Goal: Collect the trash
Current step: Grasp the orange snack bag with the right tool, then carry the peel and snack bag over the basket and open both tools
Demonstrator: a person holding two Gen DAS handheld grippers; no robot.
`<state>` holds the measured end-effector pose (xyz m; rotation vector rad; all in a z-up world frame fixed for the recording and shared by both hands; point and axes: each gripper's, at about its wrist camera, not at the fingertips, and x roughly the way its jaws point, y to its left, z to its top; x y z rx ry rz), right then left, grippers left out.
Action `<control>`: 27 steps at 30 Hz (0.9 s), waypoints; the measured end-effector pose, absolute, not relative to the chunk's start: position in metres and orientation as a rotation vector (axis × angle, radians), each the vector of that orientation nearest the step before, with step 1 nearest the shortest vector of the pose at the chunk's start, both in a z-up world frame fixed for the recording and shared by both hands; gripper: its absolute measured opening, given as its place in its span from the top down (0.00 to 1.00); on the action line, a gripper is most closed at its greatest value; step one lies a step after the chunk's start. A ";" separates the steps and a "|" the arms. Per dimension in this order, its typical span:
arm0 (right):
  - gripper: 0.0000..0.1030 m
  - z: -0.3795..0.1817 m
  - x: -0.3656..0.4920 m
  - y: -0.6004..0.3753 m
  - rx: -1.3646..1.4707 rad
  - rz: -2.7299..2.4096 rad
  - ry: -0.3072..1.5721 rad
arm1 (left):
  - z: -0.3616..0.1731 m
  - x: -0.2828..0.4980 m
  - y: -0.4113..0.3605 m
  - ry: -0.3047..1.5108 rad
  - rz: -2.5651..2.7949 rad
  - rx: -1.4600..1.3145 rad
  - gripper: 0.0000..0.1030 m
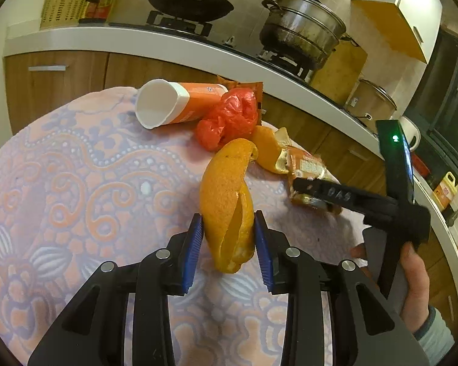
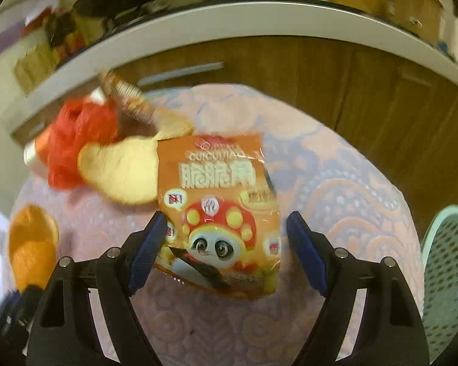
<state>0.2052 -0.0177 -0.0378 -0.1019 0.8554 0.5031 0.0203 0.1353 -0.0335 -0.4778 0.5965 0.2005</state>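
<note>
- The left hand-held gripper (image 1: 228,231) has its blue pads against both sides of a large orange peel (image 1: 226,204); it looks closed on the peel, which seems raised off the bench (image 1: 76,183).
- To do this well, I judge the squeeze should stay light: the curled peel is springy and could slip out sideways.
- The right hand-held gripper (image 2: 223,244) stands wide open around a snack packet (image 2: 219,213), one pad touching its 9 o'clock edge, the other just clear at 3 o'clock.
- It should close on the packet's middle, since the glossy film may slide.
- The packet is orange, crinkled, with a panda-like cartoon.
- A teal perforated basket (image 2: 448,274) sits at 3 o'clock, a likely drop spot.
- Toward 11 o'clock lie a red plastic bag (image 1: 229,116) and a tipped paper cup (image 1: 168,103).
</note>
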 end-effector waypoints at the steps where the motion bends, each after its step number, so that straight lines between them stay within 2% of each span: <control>1: 0.33 -0.037 0.200 -0.012 -0.137 0.516 0.842 | -0.034 0.020 0.136 0.595 0.199 -0.482 0.69; 2: 0.48 -0.037 0.195 -0.008 -0.163 0.542 0.828 | -0.034 0.019 0.136 0.592 0.199 -0.484 0.69; 3: 0.57 -0.035 0.187 -0.003 -0.189 0.573 0.806 | -0.034 0.018 0.136 0.590 0.200 -0.485 0.69; 4: 0.72 -0.034 0.183 0.000 -0.205 0.588 0.798 | -0.034 0.018 0.136 0.586 0.203 -0.486 0.69; 8: 0.86 -0.032 0.165 0.000 -0.234 0.613 0.755 | -0.033 0.016 0.133 0.582 0.200 -0.474 0.69; 18: 0.87 -0.011 0.129 -0.074 -0.094 0.597 0.673 | -0.022 0.020 0.102 0.581 0.086 -0.442 0.69; 27: 0.87 0.000 0.130 -0.185 -0.014 0.394 0.674 | 0.008 0.045 0.021 0.600 -0.107 -0.321 0.68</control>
